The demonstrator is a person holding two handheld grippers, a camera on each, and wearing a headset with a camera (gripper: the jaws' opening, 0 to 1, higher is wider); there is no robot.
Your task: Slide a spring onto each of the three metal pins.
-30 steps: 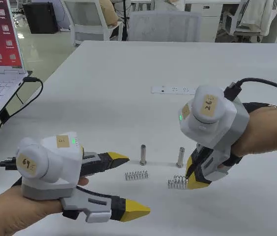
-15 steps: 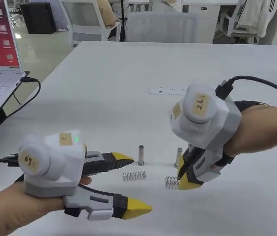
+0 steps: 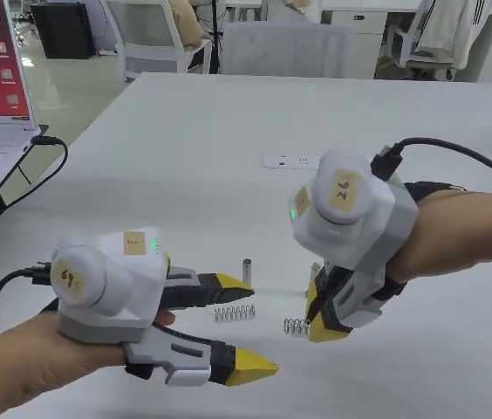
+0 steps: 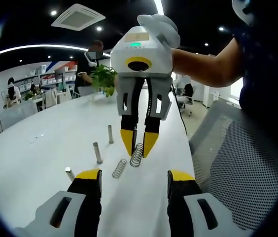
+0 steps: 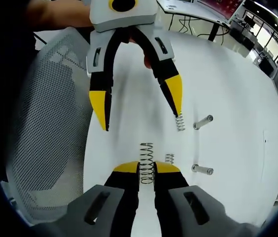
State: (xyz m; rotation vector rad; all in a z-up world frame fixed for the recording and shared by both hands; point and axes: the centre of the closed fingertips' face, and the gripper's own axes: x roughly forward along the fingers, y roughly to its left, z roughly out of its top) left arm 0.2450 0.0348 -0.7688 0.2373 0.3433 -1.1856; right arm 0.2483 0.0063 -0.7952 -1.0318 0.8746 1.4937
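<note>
One spring (image 5: pixel 147 153), a thin coil of bright silver wire with evenly spaced turns, is pinched near its lower end between the yellow fingertips of the right gripper (image 5: pixel 147 169). The fingers are closed on it, and most of the coil sticks out past the tips. A second spring (image 3: pixel 235 312) of the same wire lies flat on the smooth white table (image 3: pixel 185 157), just off the tip of one finger of the left gripper (image 3: pixel 240 327). That gripper's black, yellow-tipped fingers are spread wide with nothing between them. In the left gripper view, three metal pins (image 4: pixel 97 152) stand upright in a row to the left of the right gripper's fingers. They are short, smooth grey cylinders with flat tops. The nearest one rises just beside the left gripper's left fingertip.
</note>
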